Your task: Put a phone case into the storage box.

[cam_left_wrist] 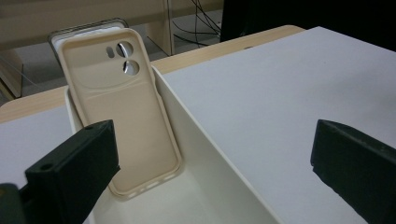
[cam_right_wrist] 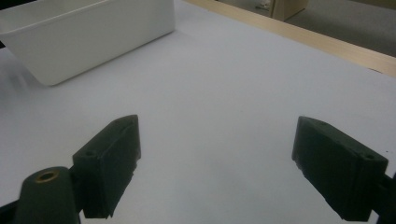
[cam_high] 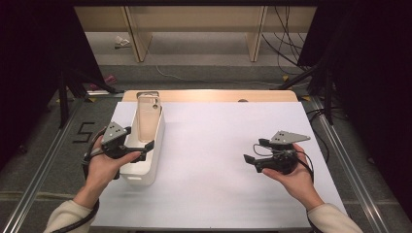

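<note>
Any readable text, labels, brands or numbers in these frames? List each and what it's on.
"5": black mark on the floor, left of the table in the high view; reads as a digit 5, though it could be tape.
No print or logo to read on the beige phone case, the white bin, or either gripper's black fingers.

Wooden shelving beyond grey floor
</note>
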Motion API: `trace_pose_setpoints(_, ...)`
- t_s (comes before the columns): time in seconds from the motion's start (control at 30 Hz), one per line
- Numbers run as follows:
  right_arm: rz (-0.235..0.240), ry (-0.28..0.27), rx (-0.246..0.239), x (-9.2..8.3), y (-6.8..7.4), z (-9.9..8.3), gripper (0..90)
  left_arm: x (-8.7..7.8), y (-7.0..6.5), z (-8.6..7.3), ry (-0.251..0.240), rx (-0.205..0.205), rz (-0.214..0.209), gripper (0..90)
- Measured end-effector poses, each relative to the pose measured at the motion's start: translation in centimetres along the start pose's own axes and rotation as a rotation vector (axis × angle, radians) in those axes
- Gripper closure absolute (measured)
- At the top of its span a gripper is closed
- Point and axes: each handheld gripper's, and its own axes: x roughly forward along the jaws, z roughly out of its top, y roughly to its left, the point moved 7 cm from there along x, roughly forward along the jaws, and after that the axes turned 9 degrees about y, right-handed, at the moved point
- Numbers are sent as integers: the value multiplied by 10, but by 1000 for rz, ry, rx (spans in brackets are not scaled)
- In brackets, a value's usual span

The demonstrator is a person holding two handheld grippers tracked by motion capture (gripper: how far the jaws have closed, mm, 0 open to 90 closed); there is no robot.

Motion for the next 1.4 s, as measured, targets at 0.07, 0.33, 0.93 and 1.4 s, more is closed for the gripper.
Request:
trace_pose_setpoints(0.07, 1, -3, 1, 0, 0, 0, 161, -1, -2, -1, -4, 8, 1, 5)
trace_pose_setpoints(0.33, -3, -3, 7, -4, -2, -4, 161, -7, -11, -6, -21, 24, -13, 4)
trace_pose_setpoints(0.93, -7, -4, 25, -12, -5, -11, 161, -10, -39, -21, -20, 68, -74, 0)
trace_pose_setpoints(1.4, 5, -8, 30, -15, -4, -15, 161, -14, -50, -33, -39, 93, -78, 0)
